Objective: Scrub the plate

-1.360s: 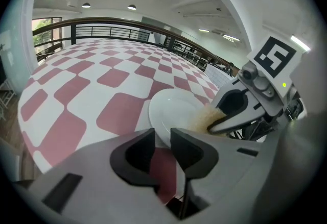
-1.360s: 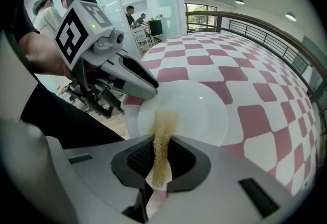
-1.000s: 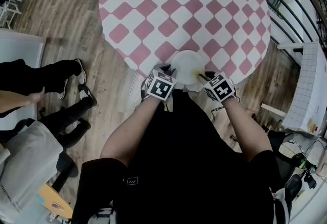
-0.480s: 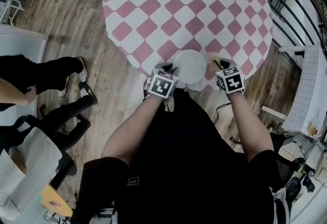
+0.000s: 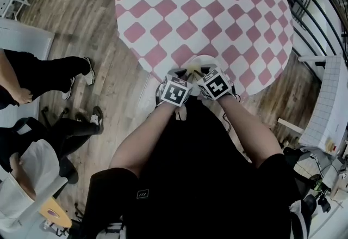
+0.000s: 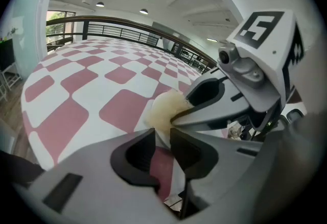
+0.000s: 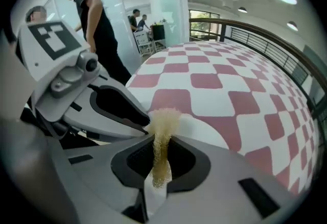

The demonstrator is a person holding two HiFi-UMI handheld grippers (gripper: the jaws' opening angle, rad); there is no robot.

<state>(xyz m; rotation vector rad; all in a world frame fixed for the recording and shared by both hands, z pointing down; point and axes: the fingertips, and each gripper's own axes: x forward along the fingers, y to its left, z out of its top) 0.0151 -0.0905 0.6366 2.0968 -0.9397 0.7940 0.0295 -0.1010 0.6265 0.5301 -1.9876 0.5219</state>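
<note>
A white plate [image 5: 205, 61] lies at the near edge of the round pink-and-white checkered table [image 5: 206, 9]. My left gripper [image 5: 182, 75] is shut on the plate's near-left rim, and the thin white edge [image 6: 162, 142] shows between its jaws. My right gripper [image 5: 198, 74] is shut on a yellow sponge [image 7: 162, 131], whose frayed tip rests on the plate [image 7: 207, 130] close beside the left gripper [image 7: 104, 103]. In the left gripper view the sponge [image 6: 164, 110] sits just ahead of the jaws, with the right gripper [image 6: 240, 100] reaching in from the right. Both grippers hide most of the plate in the head view.
The table edge runs just under the grippers, with wooden floor [image 5: 81, 20] beyond it. People stand and sit at the left [image 5: 49, 77]. A black railing [image 5: 312, 9] borders the table's right side. One person in black [image 7: 94, 19] stands beyond the table.
My right gripper has swung left from the plate's right side to the middle, bringing the sponge onto the plate next to the left gripper. The left gripper kept its hold on the rim.
</note>
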